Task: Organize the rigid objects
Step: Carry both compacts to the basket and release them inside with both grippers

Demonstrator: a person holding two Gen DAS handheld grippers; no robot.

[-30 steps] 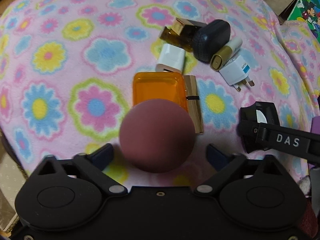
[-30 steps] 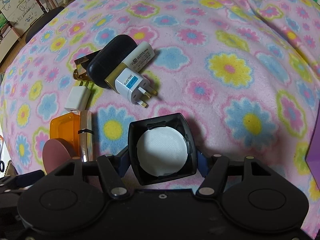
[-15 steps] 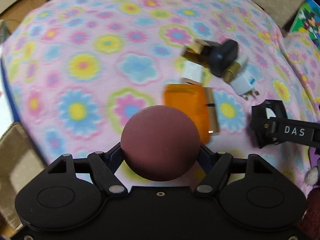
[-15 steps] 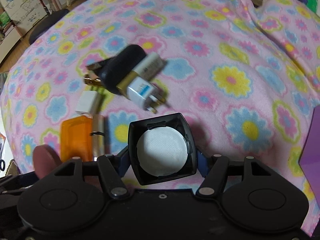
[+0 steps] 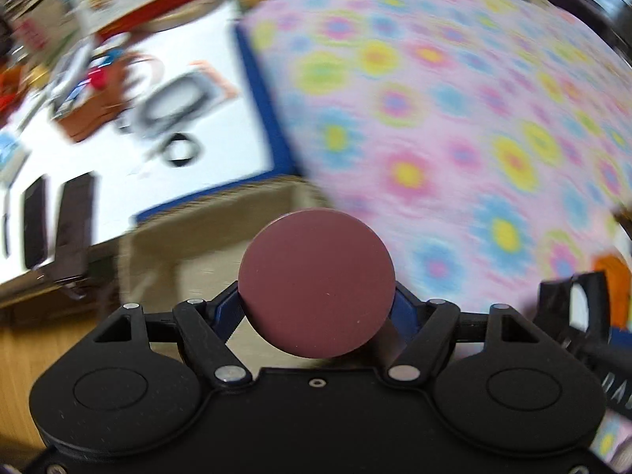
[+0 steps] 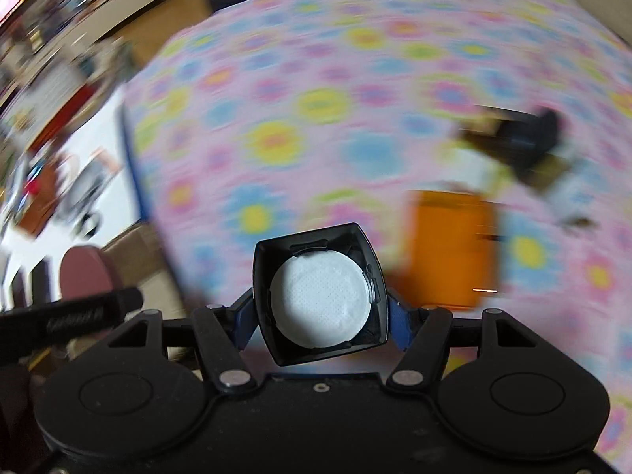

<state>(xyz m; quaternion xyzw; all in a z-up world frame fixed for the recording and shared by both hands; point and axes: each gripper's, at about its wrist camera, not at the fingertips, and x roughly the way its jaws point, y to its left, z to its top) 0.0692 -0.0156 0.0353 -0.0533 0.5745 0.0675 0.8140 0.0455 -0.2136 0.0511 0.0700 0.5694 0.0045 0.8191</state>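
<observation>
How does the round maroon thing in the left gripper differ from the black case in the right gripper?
The maroon disc is round and one plain colour; the black case is squarish, with a white round pad inside. The disc shows a closed flat face; the case is open toward the camera. Both are gripped between the fingers, off the flowered blanket.

The left gripper [image 5: 316,308] is matte black plastic with blue finger pads [image 5: 403,310]. Silver pivot screws [image 5: 403,373] join its linkage bars. The right gripper [image 6: 320,318] looks identical.

My left gripper [image 5: 316,308] has clamped the maroon disc [image 5: 316,282]; I swung both loads toward the blanket's edge [image 5: 276,126].
</observation>
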